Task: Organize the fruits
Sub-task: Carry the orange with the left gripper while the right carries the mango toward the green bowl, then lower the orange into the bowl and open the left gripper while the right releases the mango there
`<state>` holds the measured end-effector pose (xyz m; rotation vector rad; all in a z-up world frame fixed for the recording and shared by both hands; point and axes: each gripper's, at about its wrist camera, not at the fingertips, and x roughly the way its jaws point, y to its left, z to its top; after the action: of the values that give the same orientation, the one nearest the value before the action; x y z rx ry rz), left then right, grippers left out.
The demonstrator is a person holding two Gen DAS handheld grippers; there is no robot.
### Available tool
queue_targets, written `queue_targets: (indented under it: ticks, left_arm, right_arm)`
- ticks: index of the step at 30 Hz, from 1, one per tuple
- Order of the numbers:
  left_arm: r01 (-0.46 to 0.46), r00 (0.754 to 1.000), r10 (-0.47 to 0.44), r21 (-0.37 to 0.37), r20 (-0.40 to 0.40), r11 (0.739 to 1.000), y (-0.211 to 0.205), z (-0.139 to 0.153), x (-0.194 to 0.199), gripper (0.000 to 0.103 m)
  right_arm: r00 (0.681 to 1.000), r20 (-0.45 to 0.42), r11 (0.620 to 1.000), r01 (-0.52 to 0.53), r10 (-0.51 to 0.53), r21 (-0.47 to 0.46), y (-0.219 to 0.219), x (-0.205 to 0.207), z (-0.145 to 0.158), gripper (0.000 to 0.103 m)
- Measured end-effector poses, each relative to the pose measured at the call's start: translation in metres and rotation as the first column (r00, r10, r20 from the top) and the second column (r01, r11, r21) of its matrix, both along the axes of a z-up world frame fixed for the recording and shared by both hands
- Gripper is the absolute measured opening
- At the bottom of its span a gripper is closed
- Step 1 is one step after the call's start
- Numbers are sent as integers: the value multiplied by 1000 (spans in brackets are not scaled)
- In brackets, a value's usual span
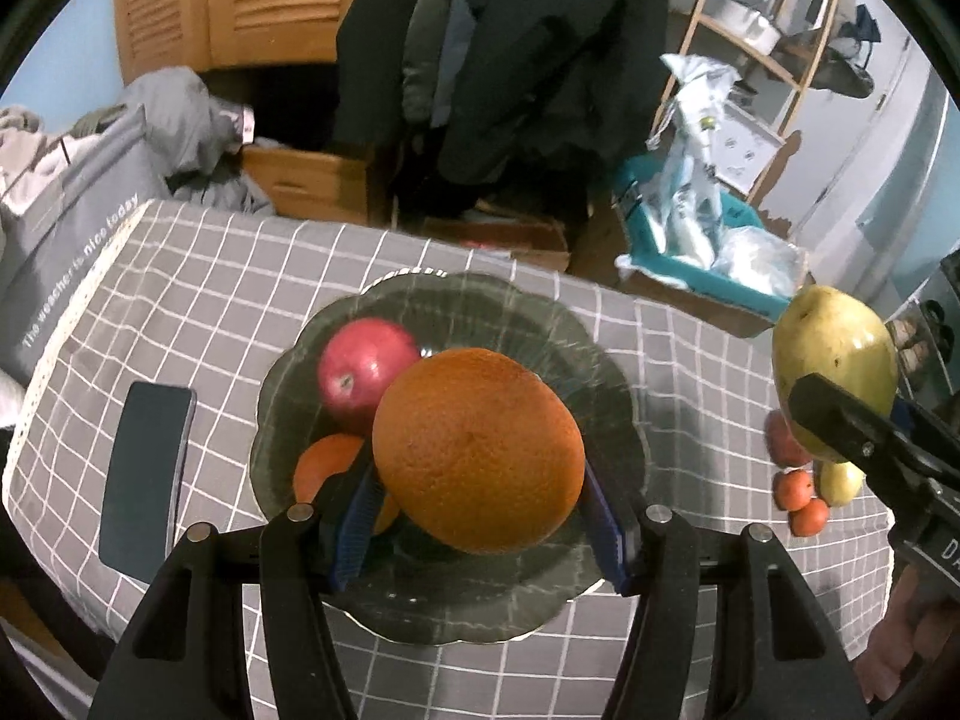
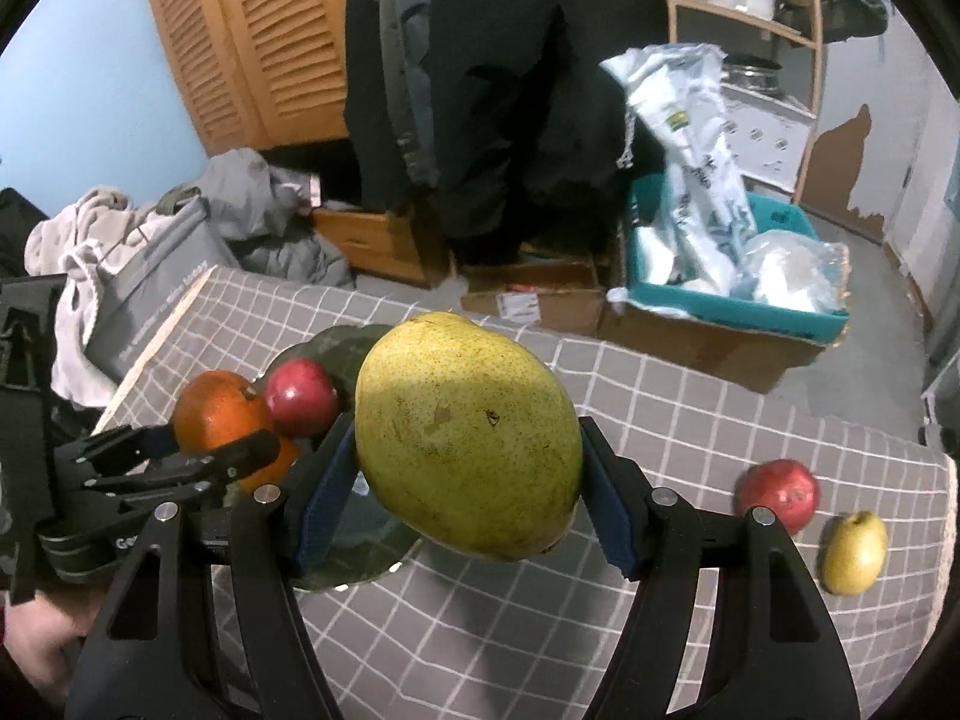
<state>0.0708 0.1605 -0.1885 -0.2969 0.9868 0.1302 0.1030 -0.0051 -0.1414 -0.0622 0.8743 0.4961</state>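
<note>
My left gripper [image 1: 480,516] is shut on a large orange [image 1: 478,450] and holds it over a dark glass plate [image 1: 540,324]. On the plate lie a red apple [image 1: 360,369] and a small orange [image 1: 327,468]. My right gripper [image 2: 465,480] is shut on a big yellow-green pear [image 2: 468,435], held above the table to the right of the plate [image 2: 336,342]. The pear also shows in the left wrist view [image 1: 834,366]. The left gripper with its orange [image 2: 219,411] shows at the left of the right wrist view.
A dark phone [image 1: 147,474] lies left of the plate on the grey checked tablecloth [image 1: 210,276]. Loose fruit lies at the right: a red apple [image 2: 778,492], a small pear [image 2: 855,552] and small oranges [image 1: 801,501]. Boxes and clothes stand beyond the table's far edge.
</note>
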Motion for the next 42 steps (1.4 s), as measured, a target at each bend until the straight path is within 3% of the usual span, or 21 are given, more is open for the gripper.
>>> queue_targets:
  ticks: [10,18,23,29,42]
  left_arm:
    - [11,993,-14,-22,-118,1000,2,-43,8,62]
    - [-4,986,-4,-50,-166,999,6,-60,14,62]
    - [-4,986,-5,-54,-165,999,7,-59,16,64]
    - [-25,993,19,-47,-120,999,14,-47,14,72]
    - [-150,984,144,-43,-105,988,48,-39,-4,74]
  right_arm:
    - [998,-55,999,-31,30,-21,22,13,-28,71]
    - [993,-115,999,-30,27,-28,27,22,-51,71]
    - [992,-126,999,-35,31,-32,30,24,-54,71]
    - [991,-129,999,-35,31,-28,30,25,-55,71]
    - [982,-171,995,-90,81,-45,56,32,-70,71]
